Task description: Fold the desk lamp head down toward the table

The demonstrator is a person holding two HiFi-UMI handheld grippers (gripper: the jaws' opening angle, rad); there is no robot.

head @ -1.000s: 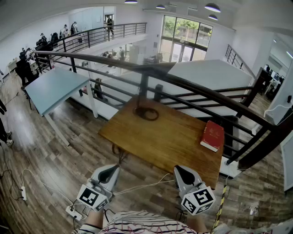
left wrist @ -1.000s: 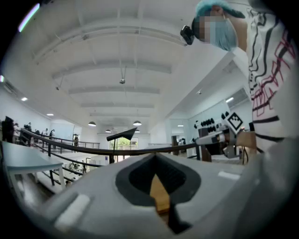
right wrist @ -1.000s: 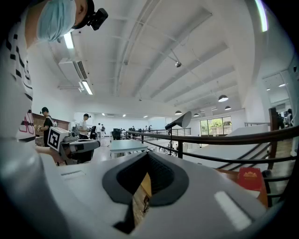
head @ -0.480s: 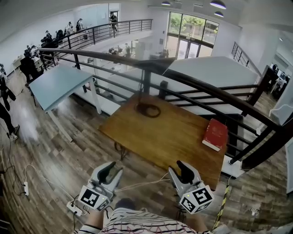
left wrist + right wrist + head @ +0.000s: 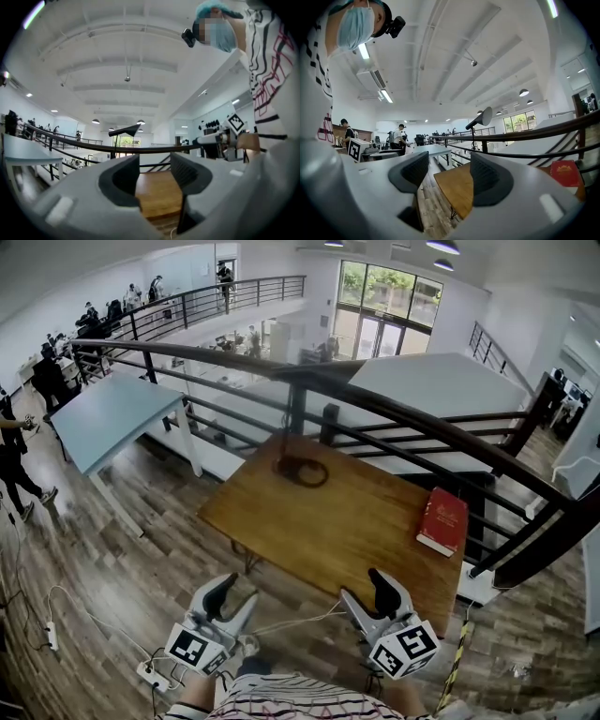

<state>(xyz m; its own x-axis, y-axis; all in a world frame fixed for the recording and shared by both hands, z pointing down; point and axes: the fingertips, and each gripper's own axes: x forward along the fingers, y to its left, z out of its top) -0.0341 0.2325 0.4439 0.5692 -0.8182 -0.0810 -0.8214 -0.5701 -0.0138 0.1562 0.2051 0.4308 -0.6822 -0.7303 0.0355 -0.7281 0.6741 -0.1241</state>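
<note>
A black desk lamp stands at the far edge of the wooden table. Its ring base lies flat, the stem rises upright, and the flat head sits high and level. The left gripper view shows the lamp head ahead, and the right gripper view shows the lamp head far off. My left gripper and right gripper hover short of the table's near edge, far from the lamp. The jaws of both are opening with nothing between them.
A red book lies at the table's right side. A dark railing runs right behind the table and lamp. A pale blue table stands to the left. A white cable and power strip lie on the wood floor.
Both grippers' jaws went from shut to spread wide. Both hands moved forward a little toward the table's near edge. The lamp has not moved.
</note>
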